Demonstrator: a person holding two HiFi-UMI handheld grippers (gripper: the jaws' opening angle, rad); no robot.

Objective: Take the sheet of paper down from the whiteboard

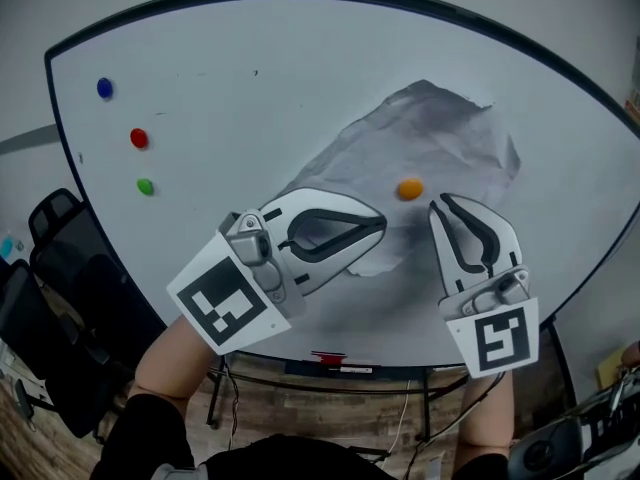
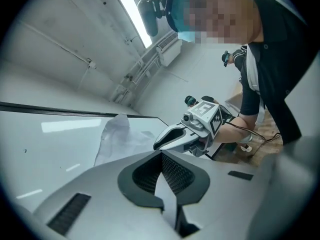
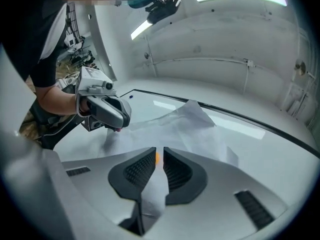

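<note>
A crumpled white sheet of paper (image 1: 430, 138) hangs on the whiteboard (image 1: 250, 98), pinned by an orange magnet (image 1: 409, 189) near its lower middle. My left gripper (image 1: 378, 224) is shut, and its tip lies over the sheet's lower left edge, left of the magnet. In the left gripper view its pads (image 2: 161, 156) meet, with the paper (image 2: 117, 139) beyond. My right gripper (image 1: 437, 204) points up just right of the magnet. In the right gripper view its pads (image 3: 158, 159) stand a narrow slit apart. The orange magnet (image 3: 158, 156) shows through that slit against the paper (image 3: 190, 121).
Blue (image 1: 104, 88), red (image 1: 139, 138) and green (image 1: 145, 186) magnets sit at the board's left. A red item (image 1: 328, 358) lies on the tray under the board. Black chairs (image 1: 60, 298) stand at the lower left. The person's torso fills one side of both gripper views.
</note>
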